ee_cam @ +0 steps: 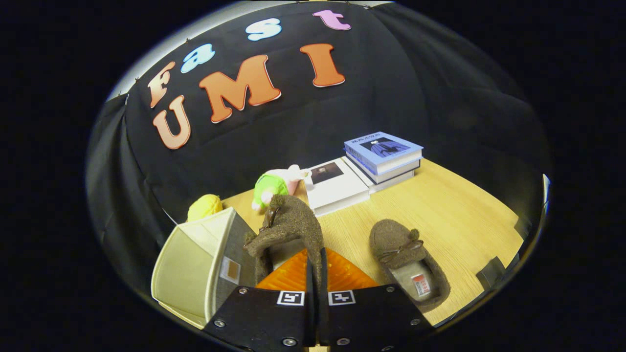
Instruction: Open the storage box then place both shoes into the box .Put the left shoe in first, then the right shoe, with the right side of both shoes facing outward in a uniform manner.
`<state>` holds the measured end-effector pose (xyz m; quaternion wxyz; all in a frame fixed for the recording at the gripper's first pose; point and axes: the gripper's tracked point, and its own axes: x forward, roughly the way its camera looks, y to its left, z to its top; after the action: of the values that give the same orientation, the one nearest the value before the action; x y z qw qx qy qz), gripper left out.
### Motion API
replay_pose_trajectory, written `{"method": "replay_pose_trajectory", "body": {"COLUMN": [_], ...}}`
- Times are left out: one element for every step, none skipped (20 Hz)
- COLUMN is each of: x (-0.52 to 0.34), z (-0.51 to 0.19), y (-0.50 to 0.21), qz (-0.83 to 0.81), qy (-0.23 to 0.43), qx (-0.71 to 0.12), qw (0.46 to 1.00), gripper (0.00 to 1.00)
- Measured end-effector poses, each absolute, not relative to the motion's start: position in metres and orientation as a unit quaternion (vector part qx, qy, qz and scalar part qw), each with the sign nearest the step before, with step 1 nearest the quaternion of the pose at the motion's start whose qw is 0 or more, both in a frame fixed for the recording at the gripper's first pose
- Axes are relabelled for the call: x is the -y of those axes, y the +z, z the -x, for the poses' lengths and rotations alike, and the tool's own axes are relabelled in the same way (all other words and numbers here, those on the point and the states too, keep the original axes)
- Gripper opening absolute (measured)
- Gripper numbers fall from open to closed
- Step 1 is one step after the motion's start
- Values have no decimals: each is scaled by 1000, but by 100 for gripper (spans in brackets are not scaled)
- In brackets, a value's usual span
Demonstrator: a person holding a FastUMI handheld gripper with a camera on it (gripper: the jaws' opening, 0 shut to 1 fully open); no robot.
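Fingers of the gripper (pixel 315 274) at the bottom centre of the frame are pressed together on the heel wall of a brown fuzzy slipper (pixel 288 227), held lifted just right of the open cream fabric storage box (pixel 188 266) at lower left. So the box is judged opened and the first shoe not yet inside. Right of centre, the second brown slipper with a bow (pixel 408 261) lies on the pale wooden table (pixel 464 215), waiting its turn.
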<state>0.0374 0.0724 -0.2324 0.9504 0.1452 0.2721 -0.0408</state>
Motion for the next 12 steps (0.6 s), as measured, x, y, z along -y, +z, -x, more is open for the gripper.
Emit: {"method": "replay_pose_trajectory", "body": {"x": [-74,-76,-80,-86,-93,-99,-107,-113,-121,-129,-140,-151], "z": [-40,-40,-40,-39,-39,-38,-39,-40,-41,-41,-40,-40], "y": [-221,-211,-202,-193,-186,-179,-172,-166,-160,-155,-151,-148], "qz": [-146,-145,-147,-151,-157,-165,-169,-168,-167,-166,-167,-171], "qy": [-40,-38,-36,-31,-27,-23,-18,-14,-10,-5,1,10], "qx": [-262,-255,-249,-244,-241,-239,-236,-233,-229,-226,-225,-225], "qw": [953,955,957,957,957,957,957,958,959,960,960,959], "gripper": [4,3,3,3,3,3,3,3,4,3,3,3]}}
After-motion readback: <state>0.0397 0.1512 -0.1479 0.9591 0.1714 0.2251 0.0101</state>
